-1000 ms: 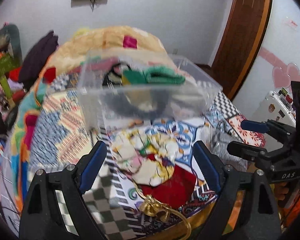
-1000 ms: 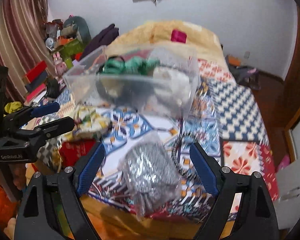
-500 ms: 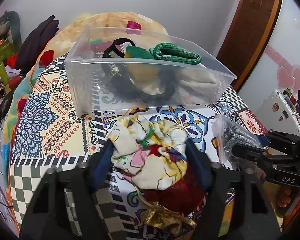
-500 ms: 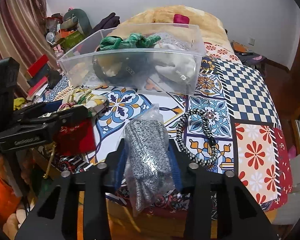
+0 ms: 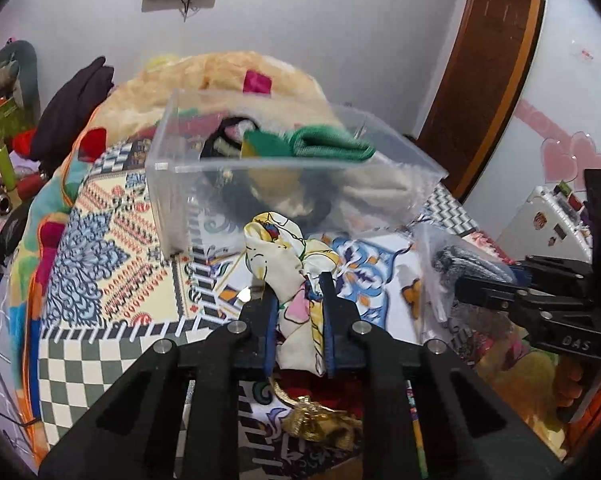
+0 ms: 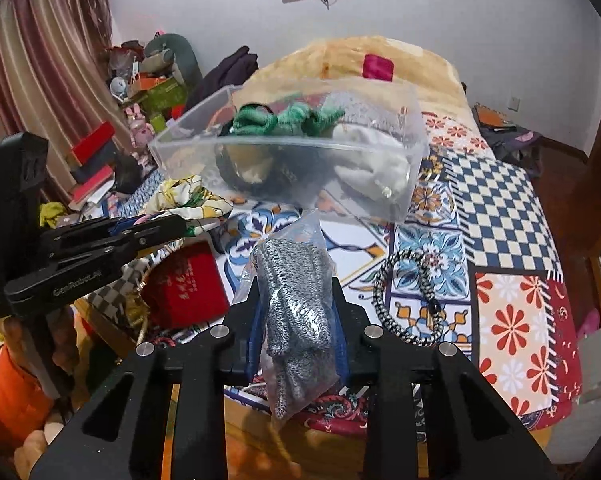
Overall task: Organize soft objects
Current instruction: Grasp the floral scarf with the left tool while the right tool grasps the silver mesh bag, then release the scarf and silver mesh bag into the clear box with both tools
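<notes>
My left gripper (image 5: 298, 284) is shut on a floral cloth (image 5: 288, 264) and holds it above the bed, in front of the clear plastic bin (image 5: 180, 200). The cloth also shows in the right wrist view (image 6: 184, 200). My right gripper (image 6: 296, 288) is shut on a grey knit item in a clear bag (image 6: 296, 312), lifted off the bed; it shows in the left wrist view (image 5: 460, 264) too. The bin (image 6: 412, 184) holds green cord (image 6: 288, 118), dark and white soft items.
A red pouch (image 6: 184, 284) with gold cord (image 5: 316, 424) lies on the patterned bedspread (image 6: 508, 216). A black-and-white braided cord (image 6: 404, 292) lies right of my right gripper. A yellow blanket (image 6: 340, 60) is piled behind the bin. Clutter stands left of the bed.
Both grippers have closed, the left on the floral cloth and the right on the bagged knit item, and both have lifted their loads off the bed.
</notes>
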`<state>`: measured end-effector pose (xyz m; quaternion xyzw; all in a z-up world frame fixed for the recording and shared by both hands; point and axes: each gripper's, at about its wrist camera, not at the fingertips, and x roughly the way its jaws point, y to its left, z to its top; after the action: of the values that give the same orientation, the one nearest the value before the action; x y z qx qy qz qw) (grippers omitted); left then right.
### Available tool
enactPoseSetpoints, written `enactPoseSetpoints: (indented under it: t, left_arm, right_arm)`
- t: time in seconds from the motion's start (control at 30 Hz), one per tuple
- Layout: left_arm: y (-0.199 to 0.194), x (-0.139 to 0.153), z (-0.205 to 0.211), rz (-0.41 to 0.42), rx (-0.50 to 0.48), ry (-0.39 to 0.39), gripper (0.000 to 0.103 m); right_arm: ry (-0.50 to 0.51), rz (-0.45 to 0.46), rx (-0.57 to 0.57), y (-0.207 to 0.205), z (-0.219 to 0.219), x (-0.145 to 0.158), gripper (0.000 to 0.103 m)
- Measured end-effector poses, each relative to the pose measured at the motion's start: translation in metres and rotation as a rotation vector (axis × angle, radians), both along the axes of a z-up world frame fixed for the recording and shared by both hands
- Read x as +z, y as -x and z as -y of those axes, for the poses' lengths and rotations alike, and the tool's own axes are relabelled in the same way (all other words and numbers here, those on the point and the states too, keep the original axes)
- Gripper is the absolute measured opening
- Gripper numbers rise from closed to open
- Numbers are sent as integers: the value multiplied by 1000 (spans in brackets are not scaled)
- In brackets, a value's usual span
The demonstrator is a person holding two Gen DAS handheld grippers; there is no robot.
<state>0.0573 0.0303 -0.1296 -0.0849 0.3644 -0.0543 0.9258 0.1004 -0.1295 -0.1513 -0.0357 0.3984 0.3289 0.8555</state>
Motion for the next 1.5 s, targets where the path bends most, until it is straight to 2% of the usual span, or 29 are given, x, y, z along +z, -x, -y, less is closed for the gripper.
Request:
enactPoseSetpoints:
  t: [0.13, 0.37, 0.57, 0.8, 1.1, 1.37, 1.5]
  left_arm:
    - [6, 18, 2, 52, -11, -2, 18]
    - [9, 51, 2, 143, -16, -12, 18]
    - [-10, 75, -6, 197, -4, 24, 18]
    - [-39, 90, -8, 232, 6, 21, 18]
    - [-82, 75, -4, 178, 13, -6, 18]
    - [-120, 46, -5, 69, -2, 18, 18]
    - [-132, 29, -3, 20, -8, -3, 18]
  right_arm:
    - [-25, 28, -9, -3, 1, 13, 26]
    - [-70, 135, -38, -12, -3, 49, 26]
    - [-96, 194, -74, -32, -6, 71, 26]
    - [-111, 256, -98, -48, -15, 92, 26]
    - [-100, 251, -118, -71, -31, 89, 26]
    - [-23, 163, -127, -97, -42, 56, 26]
    - [19, 127, -131, -105, -43, 40, 26]
